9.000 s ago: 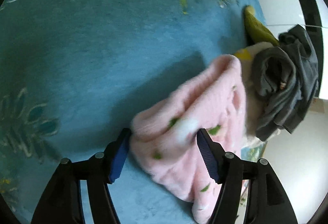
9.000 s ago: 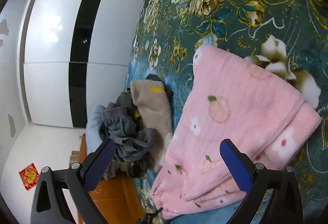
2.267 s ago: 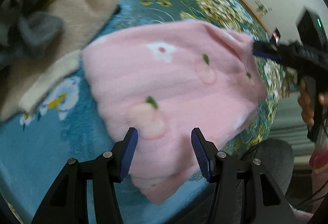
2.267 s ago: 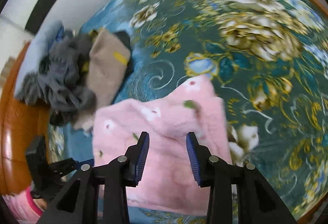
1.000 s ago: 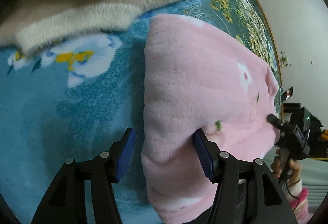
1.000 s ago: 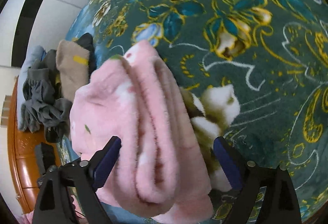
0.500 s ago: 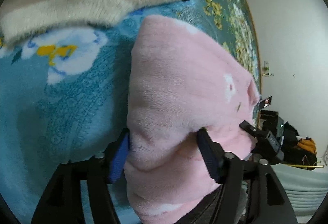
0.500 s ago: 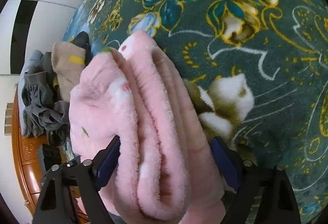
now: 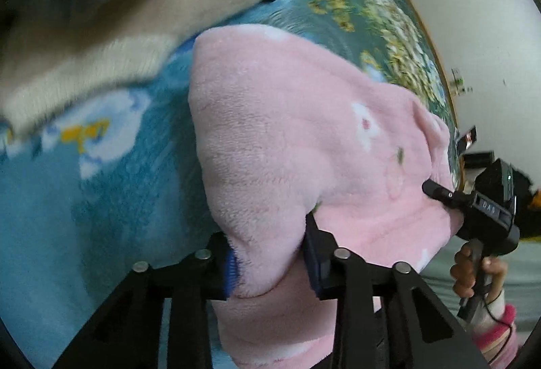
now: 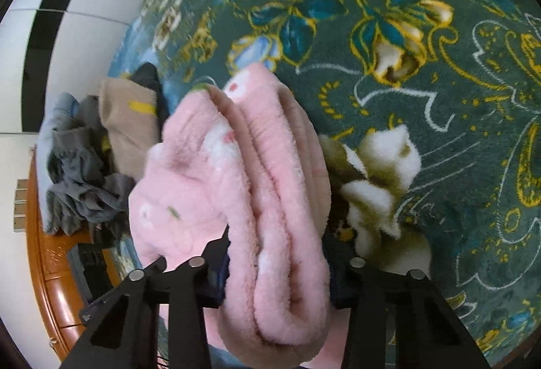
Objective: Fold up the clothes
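The pink garment point(image 10: 270, 200) was already folded into a thick stack of several layers, and it was held at both ends above the floral blanket point(image 10: 439, 71). The left gripper point(image 9: 270, 254) was closed on one end of the stack, the right gripper point(image 10: 274, 267) on the other, with fleece bulging between each pair of fingers. This piece was judged nearly finished, with only setting it down left. A beige garment point(image 10: 128, 122) and grey clothes point(image 10: 81, 179) lay crumpled nearby, apparently unfolded.
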`<state>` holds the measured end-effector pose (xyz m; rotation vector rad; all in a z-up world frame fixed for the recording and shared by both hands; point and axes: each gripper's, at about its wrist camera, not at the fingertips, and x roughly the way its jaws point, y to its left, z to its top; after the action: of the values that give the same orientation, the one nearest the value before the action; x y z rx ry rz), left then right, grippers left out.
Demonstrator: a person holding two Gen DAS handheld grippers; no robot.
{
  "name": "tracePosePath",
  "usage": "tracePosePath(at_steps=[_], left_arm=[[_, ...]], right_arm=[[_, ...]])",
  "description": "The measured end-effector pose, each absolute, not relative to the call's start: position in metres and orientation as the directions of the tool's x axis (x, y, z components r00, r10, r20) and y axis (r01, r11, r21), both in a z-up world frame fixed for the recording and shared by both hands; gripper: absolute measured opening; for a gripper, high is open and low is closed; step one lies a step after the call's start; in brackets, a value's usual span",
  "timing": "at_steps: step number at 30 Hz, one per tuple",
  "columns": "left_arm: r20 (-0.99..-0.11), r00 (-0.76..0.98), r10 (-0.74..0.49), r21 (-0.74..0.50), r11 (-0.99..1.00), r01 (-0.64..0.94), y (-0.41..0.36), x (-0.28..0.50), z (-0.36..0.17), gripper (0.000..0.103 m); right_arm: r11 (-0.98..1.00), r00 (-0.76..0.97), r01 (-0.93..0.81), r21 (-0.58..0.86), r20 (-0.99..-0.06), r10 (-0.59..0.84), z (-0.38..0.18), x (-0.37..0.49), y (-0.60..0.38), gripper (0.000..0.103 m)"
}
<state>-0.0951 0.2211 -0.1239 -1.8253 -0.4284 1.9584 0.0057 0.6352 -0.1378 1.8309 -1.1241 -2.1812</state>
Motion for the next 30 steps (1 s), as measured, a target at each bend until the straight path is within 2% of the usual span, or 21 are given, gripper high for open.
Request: tracePosePath(at_steps=[5, 14, 21, 30], left_arm=[[-0.853, -0.072, 0.518, -0.497, -0.846, -0.192, 0.248, -0.114, -0.091, 0.029], [-0.818, -0.110, 0.564, -0.513, -0.803, -0.305, 0.342, -0.179, -0.055, 0.029], [-0.808, -0.103, 0.580, -0.504, -0.771, -0.389, 0.433, -0.251, -0.044, 0.029], [-0.794, -0.102, 0.600, -0.494, -0.733, -0.468, 0.523, -0.328, -0.040, 0.029]], right_arm=[[-0.714, -0.341, -0.359, 0.601, -0.796, -0.499, -0.120, 0.008, 0.639, 0.042], [-0.699, -0.458, -0.343, 0.627, -0.762, -0.459, -0.084, -0.028, 0.712, 0.042], [-0.685, -0.539, -0.360, 0.634, -0.740, -0.402, -0.066, -0.064, 0.786, 0.042], [-0.651, -0.587, -0.446, 0.614, -0.750, -0.305, -0.073, -0.107, 0.873, 0.042]])
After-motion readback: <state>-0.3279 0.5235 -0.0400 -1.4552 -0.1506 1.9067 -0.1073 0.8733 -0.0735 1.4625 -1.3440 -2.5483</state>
